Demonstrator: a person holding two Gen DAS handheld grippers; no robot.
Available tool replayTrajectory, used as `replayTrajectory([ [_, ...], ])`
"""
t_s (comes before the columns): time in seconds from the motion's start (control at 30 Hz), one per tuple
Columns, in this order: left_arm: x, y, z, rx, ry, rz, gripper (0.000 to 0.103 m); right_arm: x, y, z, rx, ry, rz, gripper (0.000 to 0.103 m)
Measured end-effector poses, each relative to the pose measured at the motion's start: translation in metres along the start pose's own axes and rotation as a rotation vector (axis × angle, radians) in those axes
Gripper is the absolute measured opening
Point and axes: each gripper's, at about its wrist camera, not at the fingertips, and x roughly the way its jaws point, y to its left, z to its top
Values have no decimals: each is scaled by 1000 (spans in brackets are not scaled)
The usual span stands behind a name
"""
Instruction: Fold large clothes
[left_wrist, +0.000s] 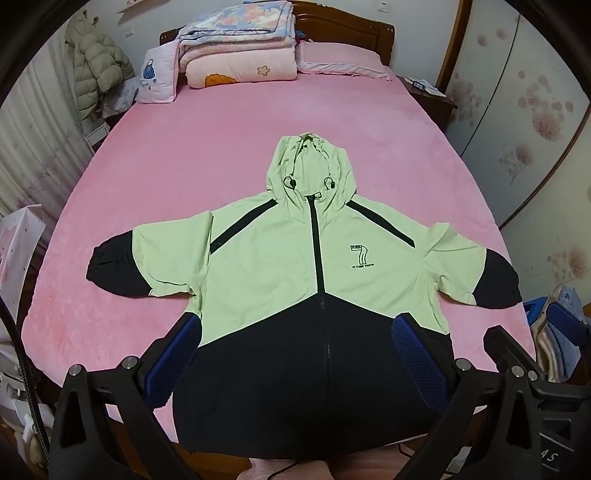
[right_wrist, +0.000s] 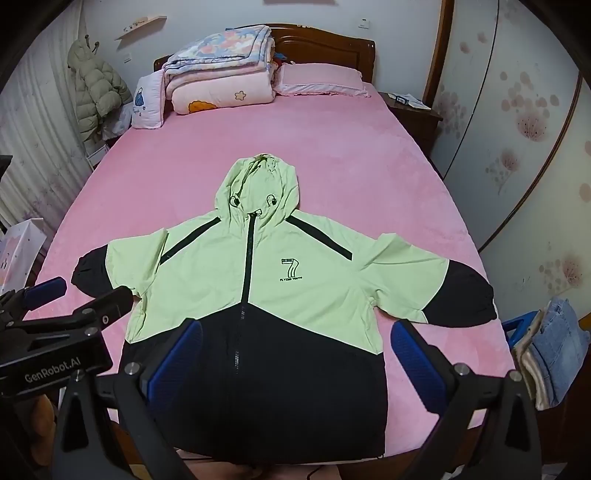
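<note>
now, from the left wrist view, the left claw (left_wrist: 295, 354) hangs wide open with nothing between its blue pads (left_wrist: 173, 363), over the dark lower half of the hooded jacket (left_wrist: 280, 266). the jacket lies flat and zipped, front up, on the pink bed (left_wrist: 221, 147), straight ahead of the claw, hood pointing away and both sleeves spread out to the sides. beyond the hood, at the headboard, sits a stack of folded quilts (left_wrist: 236, 40).

from the right wrist view, the right claw (right_wrist: 295, 354) is likewise wide open and holds nothing, poised above the jacket's (right_wrist: 258, 273) black hem area. off to its left the left claw (right_wrist: 79, 295) shows. to its right, past the bed edge, lies a pile of folded jeans (right_wrist: 557, 339).
</note>
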Motion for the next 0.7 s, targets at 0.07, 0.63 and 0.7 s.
replayTrajectory([
  [0.07,-1,1,0,2,0,0,102,0,-1,0,1,0,3,102],
  [0.63,0,6,-2,28,-18,0,102,1,11,-8,20,0,-8,102],
  [0.7,-1,6,-3,32,-21,-2,102,-2,13,-9,24,-1,-11,102],
])
